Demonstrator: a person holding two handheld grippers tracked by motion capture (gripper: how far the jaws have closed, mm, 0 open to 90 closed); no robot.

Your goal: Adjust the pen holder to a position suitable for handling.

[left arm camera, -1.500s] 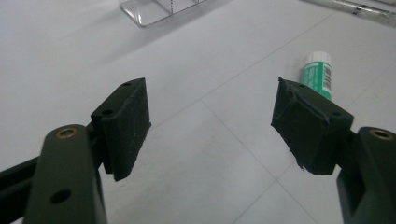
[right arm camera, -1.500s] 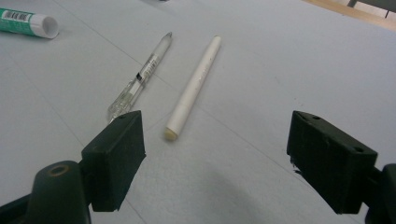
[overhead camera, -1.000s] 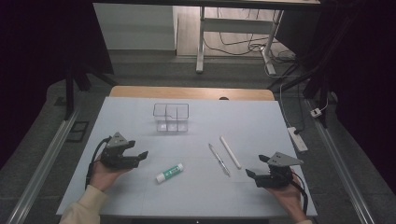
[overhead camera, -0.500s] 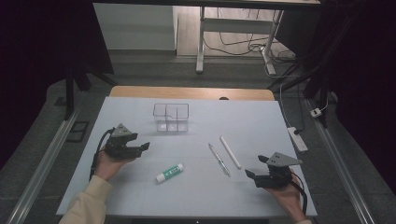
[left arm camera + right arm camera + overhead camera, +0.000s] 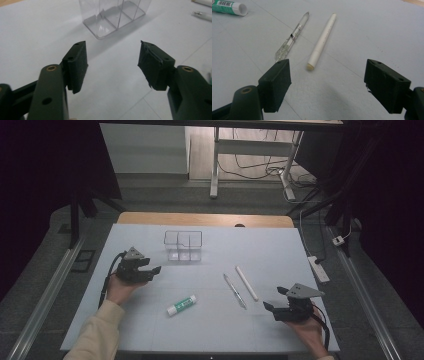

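We judge the clear organizer [image 5: 116, 16] light, rigid, slippery; left gripper [image 5: 112, 62], jaws empty and just closing, should pinch one wall.

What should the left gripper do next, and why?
Probably ease on toward the clear divided organizer. The left gripper points at it, its jaws have just been closing with nothing between them, and bare table separates them. The right gripper waits open by the white pen.

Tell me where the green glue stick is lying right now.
In the high view, the green glue stick lies flat on the table, nearer the left gripper, left of the clear pen.
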